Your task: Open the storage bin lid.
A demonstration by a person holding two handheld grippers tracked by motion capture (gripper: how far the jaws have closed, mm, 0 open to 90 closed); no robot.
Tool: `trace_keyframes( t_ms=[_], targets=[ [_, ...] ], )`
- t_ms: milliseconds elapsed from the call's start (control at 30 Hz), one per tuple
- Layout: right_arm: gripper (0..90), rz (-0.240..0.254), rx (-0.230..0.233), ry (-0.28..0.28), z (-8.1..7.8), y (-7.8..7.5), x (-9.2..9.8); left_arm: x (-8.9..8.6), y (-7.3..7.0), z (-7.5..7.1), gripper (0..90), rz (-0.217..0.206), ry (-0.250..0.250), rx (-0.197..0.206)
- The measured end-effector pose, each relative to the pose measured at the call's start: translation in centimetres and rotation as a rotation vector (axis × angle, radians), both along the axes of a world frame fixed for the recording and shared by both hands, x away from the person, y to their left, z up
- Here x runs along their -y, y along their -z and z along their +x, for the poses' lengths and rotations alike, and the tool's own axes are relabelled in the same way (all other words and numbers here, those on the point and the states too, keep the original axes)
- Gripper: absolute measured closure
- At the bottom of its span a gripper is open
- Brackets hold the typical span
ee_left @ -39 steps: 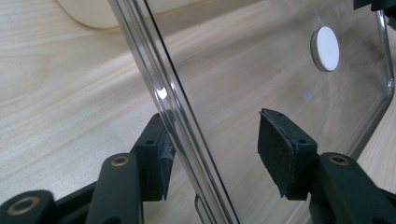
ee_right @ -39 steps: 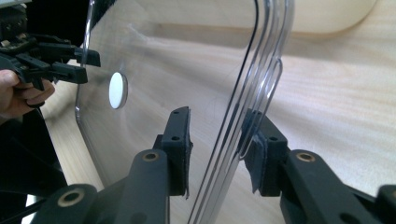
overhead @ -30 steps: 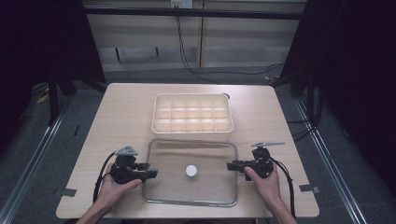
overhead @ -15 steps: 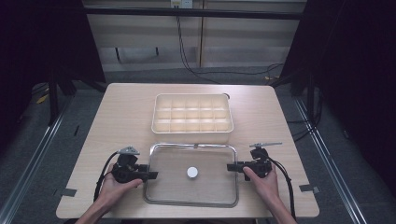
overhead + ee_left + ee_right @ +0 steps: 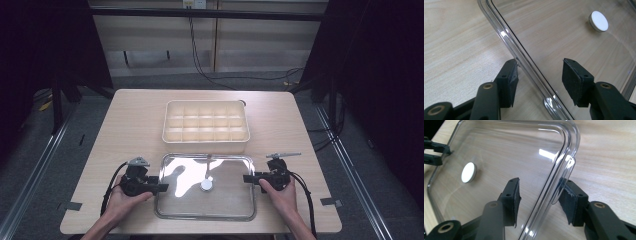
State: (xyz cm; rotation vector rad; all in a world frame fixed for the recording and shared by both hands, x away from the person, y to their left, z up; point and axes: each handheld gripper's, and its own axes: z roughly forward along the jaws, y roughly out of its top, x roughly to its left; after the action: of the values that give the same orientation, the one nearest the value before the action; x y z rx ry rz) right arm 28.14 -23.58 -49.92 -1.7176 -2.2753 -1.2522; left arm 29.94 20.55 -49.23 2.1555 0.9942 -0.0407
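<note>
A clear plastic lid (image 5: 225, 200) with a white round knob (image 5: 206, 184) lies flat near the table's front edge. My left gripper (image 5: 162, 187) is at its left edge. In the left gripper view the open jaws (image 5: 540, 72) straddle the lid's rim (image 5: 506, 40) without pressing on it. My right gripper (image 5: 246, 178) is at the lid's right edge. Its jaws (image 5: 540, 192) have just been opening and stand on either side of the rim (image 5: 567, 152) near a corner, with the inner pad clear of the plastic. The knob (image 5: 468, 172) is farther off.
A cream compartment box (image 5: 206, 145) stands just behind the lid, in the middle of the wooden table (image 5: 130, 120). Cables trail from both grippers toward the front edge. Bare wood lies left and right of the box. Dark floor surrounds the table.
The lid looks slightly smaller and lower than a second ago, as if it sank onto the table, and the glare on it has shifted. Both hands have barely moved.
</note>
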Motion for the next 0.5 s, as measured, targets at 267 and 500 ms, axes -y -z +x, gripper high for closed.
trace_keyframes(
  t_ms=[267, 500],
  targets=[
    [40.8, -0.03, 0.028, 0.006, -0.04, -0.16, 0.04, -0.07, -0.1, -0.06, 44.7, -0.001, -0.006, 0.002],
    [37.5, 0.0, 0.053, 0.036, 0.02, -0.79, 0.86, -0.74, -0.5, 0.1, 43.4, -0.041, -0.02, 0.023]
  ],
)
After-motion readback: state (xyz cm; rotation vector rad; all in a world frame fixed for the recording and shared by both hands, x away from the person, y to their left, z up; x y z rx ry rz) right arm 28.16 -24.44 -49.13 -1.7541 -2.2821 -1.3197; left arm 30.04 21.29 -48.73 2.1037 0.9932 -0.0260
